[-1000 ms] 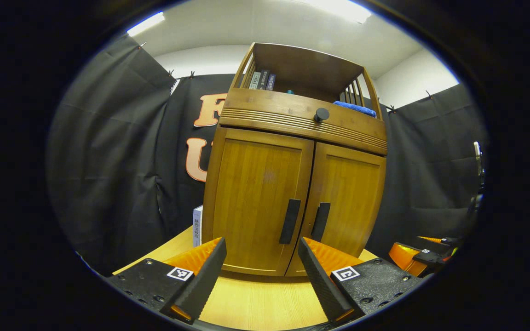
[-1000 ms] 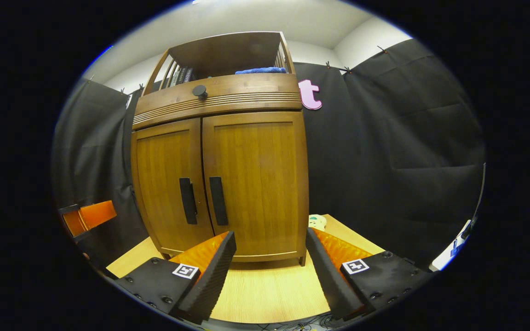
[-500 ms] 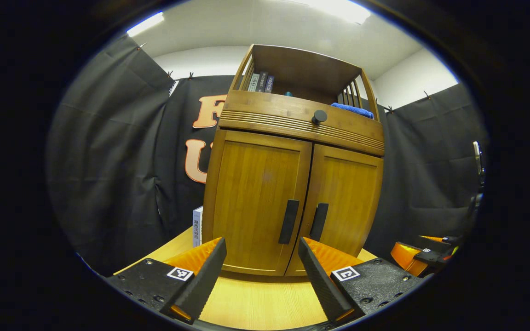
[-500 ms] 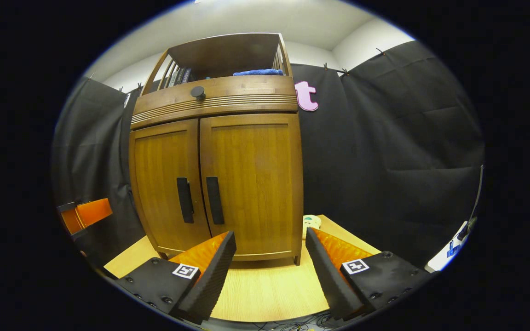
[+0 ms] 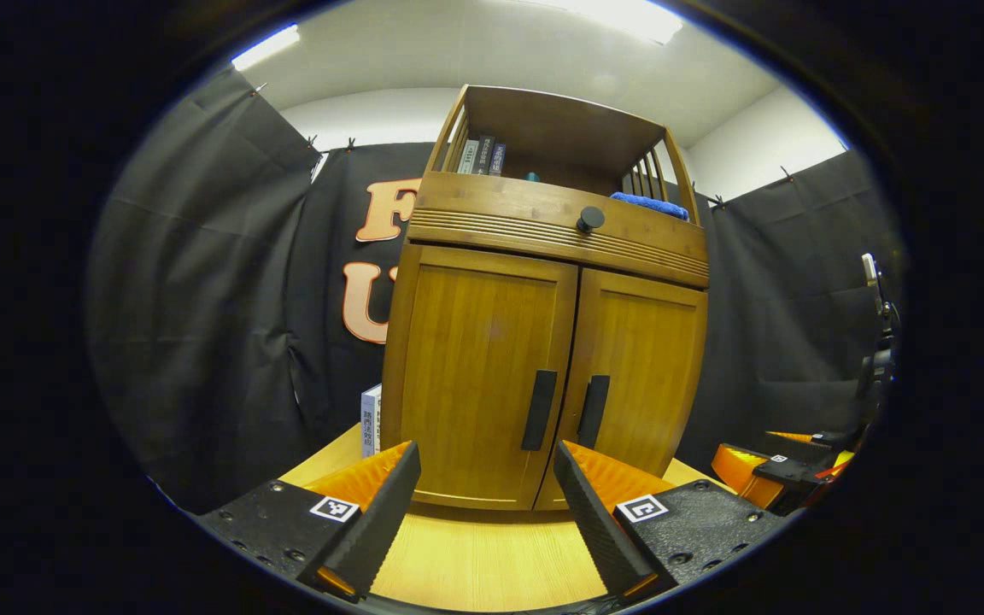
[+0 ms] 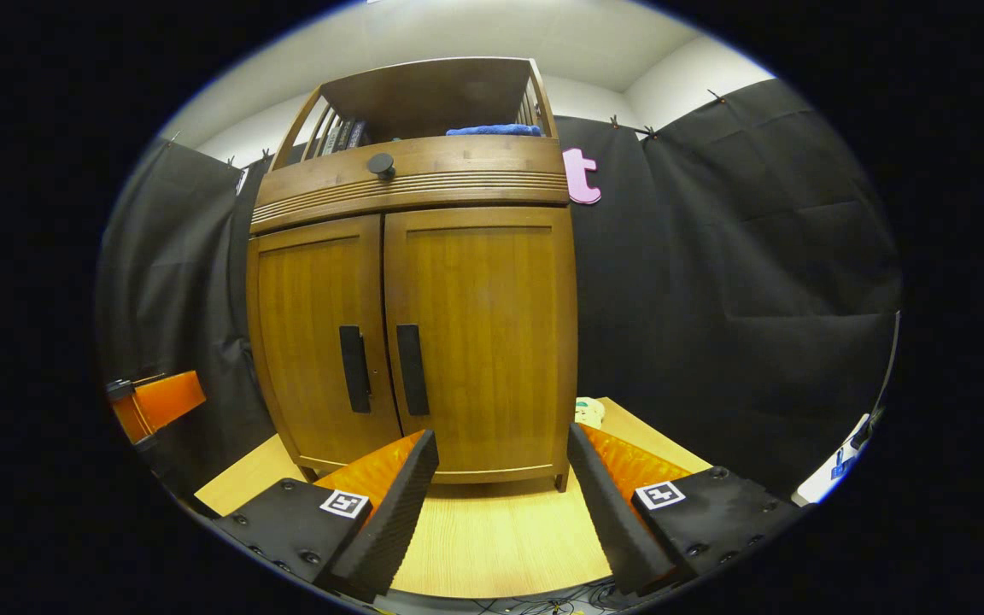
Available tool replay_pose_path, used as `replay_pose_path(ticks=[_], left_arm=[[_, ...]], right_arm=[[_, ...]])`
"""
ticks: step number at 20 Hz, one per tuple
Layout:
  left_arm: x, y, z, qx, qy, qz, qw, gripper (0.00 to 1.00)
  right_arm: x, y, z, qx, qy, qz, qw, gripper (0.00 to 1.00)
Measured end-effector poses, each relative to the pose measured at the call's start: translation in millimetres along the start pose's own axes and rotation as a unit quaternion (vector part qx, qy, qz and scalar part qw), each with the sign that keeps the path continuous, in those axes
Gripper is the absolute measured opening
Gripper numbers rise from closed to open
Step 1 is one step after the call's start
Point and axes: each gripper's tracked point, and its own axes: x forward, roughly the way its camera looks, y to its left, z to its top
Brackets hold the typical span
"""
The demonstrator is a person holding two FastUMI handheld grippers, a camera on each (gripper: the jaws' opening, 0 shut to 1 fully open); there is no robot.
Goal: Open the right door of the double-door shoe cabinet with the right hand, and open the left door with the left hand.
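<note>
A wooden shoe cabinet (image 5: pixel 543 282) (image 6: pixel 424 282) stands on a light wood table, both doors closed. The left door (image 5: pixel 479 367) (image 6: pixel 317 342) and the right door (image 5: pixel 641 367) (image 6: pixel 488 325) each carry a dark vertical handle at the centre seam: left handle (image 5: pixel 538 410) (image 6: pixel 354 368), right handle (image 5: pixel 593 411) (image 6: pixel 412 369). My left gripper (image 5: pixel 486 491) is open in front of the doors, short of the cabinet. My right gripper (image 6: pixel 502 478) is open too, before the right door's lower edge. The right gripper (image 5: pixel 770 474) also appears far right in the left gripper view, and the left gripper (image 6: pixel 155 403) far left in the right gripper view.
A drawer with a round dark knob (image 5: pixel 590 219) (image 6: pixel 381 164) sits above the doors. The open top shelf holds books (image 5: pixel 482 157) and a blue cloth (image 5: pixel 650 205). A white box (image 5: pixel 370 420) stands left of the cabinet, a small pale object (image 6: pixel 588 412) right of it.
Both views have shifted a little; the cabinet looks slightly smaller in the left gripper view and sits a bit further right in the right gripper view. Doors stay closed, grippers stay open.
</note>
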Motion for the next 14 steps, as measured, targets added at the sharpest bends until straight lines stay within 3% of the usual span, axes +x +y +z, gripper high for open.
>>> replay_pose_path(ticks=[14], left_arm=[[-1.4,3.2,-2.5,-0.004,0.014,0.02,1.0,0.92]], right_arm=[[65.2,54.6,0.7,-0.007,0.011,0.047,0.999,0.98]])
